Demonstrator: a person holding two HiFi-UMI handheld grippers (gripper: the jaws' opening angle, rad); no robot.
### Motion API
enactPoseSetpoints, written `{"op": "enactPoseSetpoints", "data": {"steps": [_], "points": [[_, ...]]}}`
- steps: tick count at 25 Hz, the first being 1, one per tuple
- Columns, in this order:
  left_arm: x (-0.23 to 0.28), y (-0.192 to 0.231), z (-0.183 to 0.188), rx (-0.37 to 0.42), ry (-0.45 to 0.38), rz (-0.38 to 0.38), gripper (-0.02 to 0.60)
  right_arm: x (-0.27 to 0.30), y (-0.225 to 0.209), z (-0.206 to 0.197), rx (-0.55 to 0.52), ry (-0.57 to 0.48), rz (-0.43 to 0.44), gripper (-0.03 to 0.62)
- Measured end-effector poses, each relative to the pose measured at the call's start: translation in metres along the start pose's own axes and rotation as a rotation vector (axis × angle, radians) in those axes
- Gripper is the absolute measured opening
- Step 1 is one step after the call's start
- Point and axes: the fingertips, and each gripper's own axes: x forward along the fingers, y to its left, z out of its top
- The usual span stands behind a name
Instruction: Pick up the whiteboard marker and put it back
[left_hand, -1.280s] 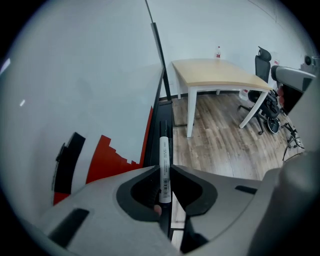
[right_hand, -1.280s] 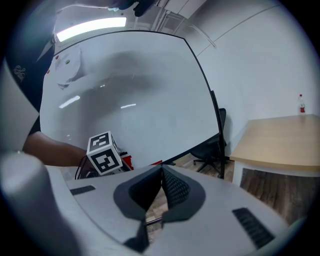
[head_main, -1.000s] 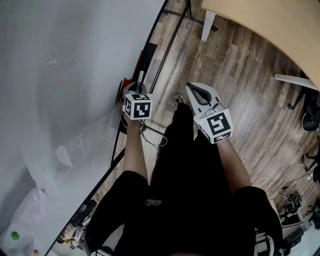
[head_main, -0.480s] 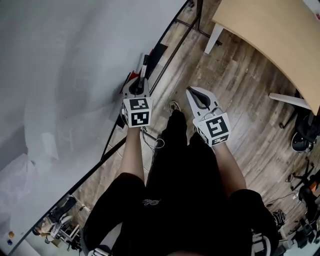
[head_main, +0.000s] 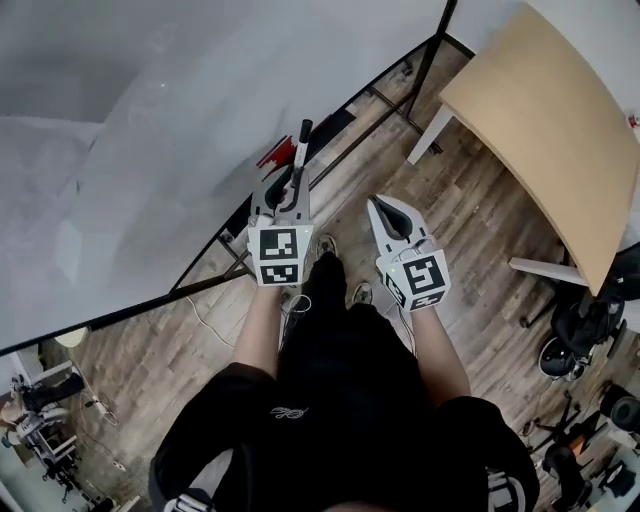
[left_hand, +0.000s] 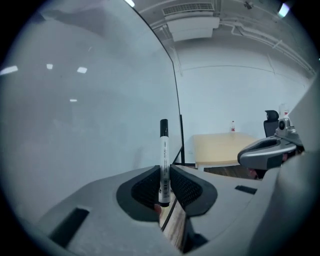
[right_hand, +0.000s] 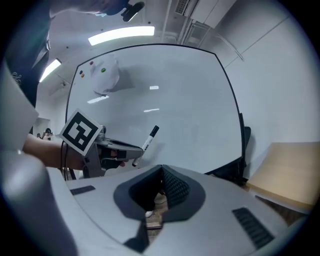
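Whiteboard (head_main: 150, 120), wood floor (head_main: 470, 210): left gripper (head_main: 291, 182) jaws clamped on whiteboard marker (head_main: 301, 145), newly lifted; right gripper (head_main: 386, 206) jaws closed, empty. Pickup done, return pending.

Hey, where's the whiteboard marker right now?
The whiteboard marker is clamped in the left gripper, black cap pointing up, in front of the whiteboard. In the head view it sits just left of centre.
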Motion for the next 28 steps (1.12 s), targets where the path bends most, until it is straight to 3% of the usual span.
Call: {"op": "enactPoseSetpoints", "data": {"steps": [6, 14, 23, 28], "points": [[-0.064, -0.012, 0.007, -0.064, -0.072, 0.062, 0.063, -0.022, 0.031, 0.011, -0.029, -0.040, 0.075, 0.000], [-0.111, -0.005, 0.006, -0.081, -0.102, 0.135, 0.063, -0.026, 0.073, 0.014, -0.063, -0.033, 0.172, 0.000], [-0.134, 0.048, -0.026, -0.116, -0.089, 0.231, 0.063, 0.035, 0.128, 0.016, -0.132, -0.005, 0.336, 0.000], [-0.136, 0.077, -0.050, -0.113, -0.029, 0.250, 0.063, 0.078, 0.160, 0.005, -0.166, 0.046, 0.437, 0.000]]}}
